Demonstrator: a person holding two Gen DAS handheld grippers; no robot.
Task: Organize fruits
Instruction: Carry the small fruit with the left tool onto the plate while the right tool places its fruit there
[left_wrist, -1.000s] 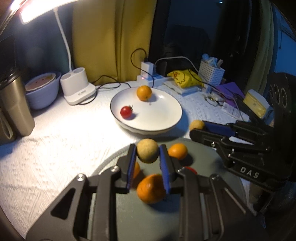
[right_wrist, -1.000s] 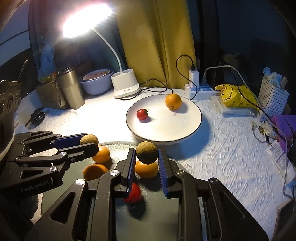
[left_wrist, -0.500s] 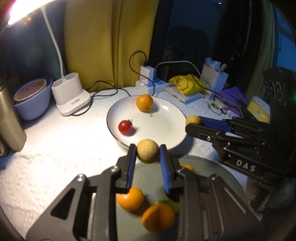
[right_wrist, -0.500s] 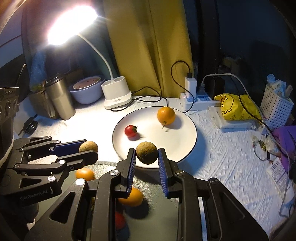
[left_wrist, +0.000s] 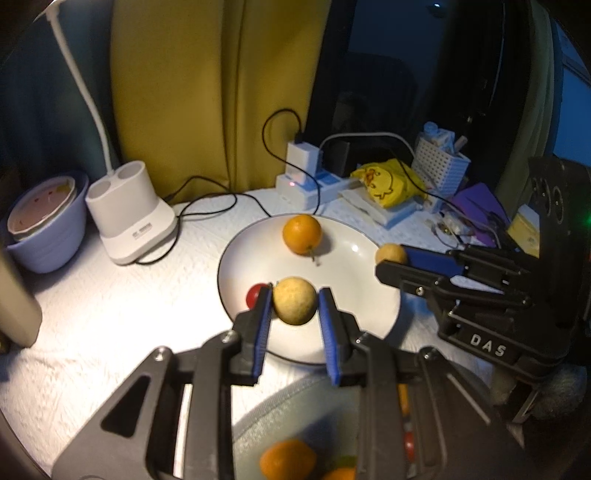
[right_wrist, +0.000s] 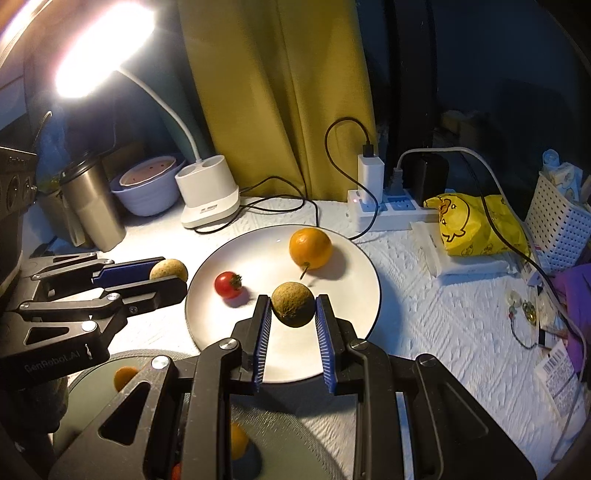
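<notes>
Two-claw fruit transfer, read left to right. The left claw (left_wrist: 295, 314) is clamping a round, tan, rough-skinned fruit (left_wrist: 294, 301) between its ribbed blue pads, holding it over the near-left part of the white plate (right_wrist: 354, 258). The right claw (right_wrist: 292, 314) is likewise clamping a second tan fruit (right_wrist: 293, 303), this one over the plate's near middle (in each view the other claw's fruit is showing at its tip). On the glossy, shallow plate a small smooth red tomato (right_wrist: 228, 284) is lying at left and a dimpled orange (right_wrist: 310, 247) with a short stem is lying farther right. The near grey dish (right_wrist: 295, 424) is still holding several small orange fruits and something red, partly hidden, so the sorting appears under way: two pieces placed, two arriving, more remaining. The surface is wearing a white, embossed, paper-like covering.
</notes>
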